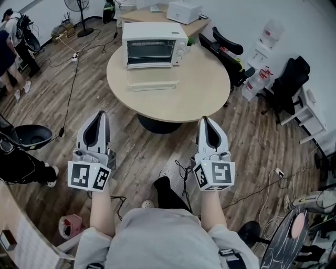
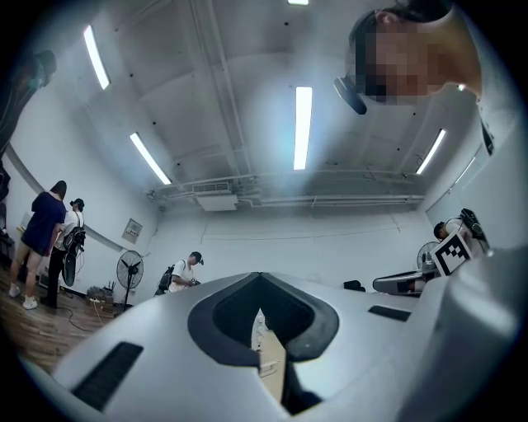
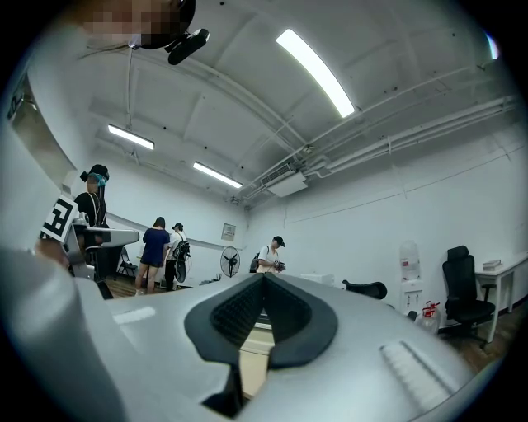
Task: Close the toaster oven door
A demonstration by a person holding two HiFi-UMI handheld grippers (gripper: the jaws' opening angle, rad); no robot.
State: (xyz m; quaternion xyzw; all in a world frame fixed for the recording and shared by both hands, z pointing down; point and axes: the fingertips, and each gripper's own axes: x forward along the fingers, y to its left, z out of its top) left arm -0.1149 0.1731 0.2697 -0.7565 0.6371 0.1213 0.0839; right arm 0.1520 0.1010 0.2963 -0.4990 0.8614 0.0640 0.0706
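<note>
A white toaster oven (image 1: 155,44) stands at the far side of a round beige table (image 1: 205,89). Its door (image 1: 152,83) hangs open, folded down flat toward me over the tabletop. My left gripper (image 1: 100,116) and right gripper (image 1: 206,122) are held side by side over the wooden floor, short of the table's near edge, both pointing at it. Each has its jaws shut with nothing between them. In the left gripper view only a thin slit shows between the pads (image 2: 223,325), with a sliver of the oven (image 2: 260,334) through it. The right gripper view (image 3: 264,284) shows the same.
Black office chairs (image 1: 226,50) stand at the table's right, with a water dispenser (image 1: 262,58) beyond them. Cables (image 1: 184,171) lie on the floor by my feet. A person (image 1: 16,163) sits at the left, and a fan (image 1: 79,10) and a second table (image 1: 157,16) are at the back.
</note>
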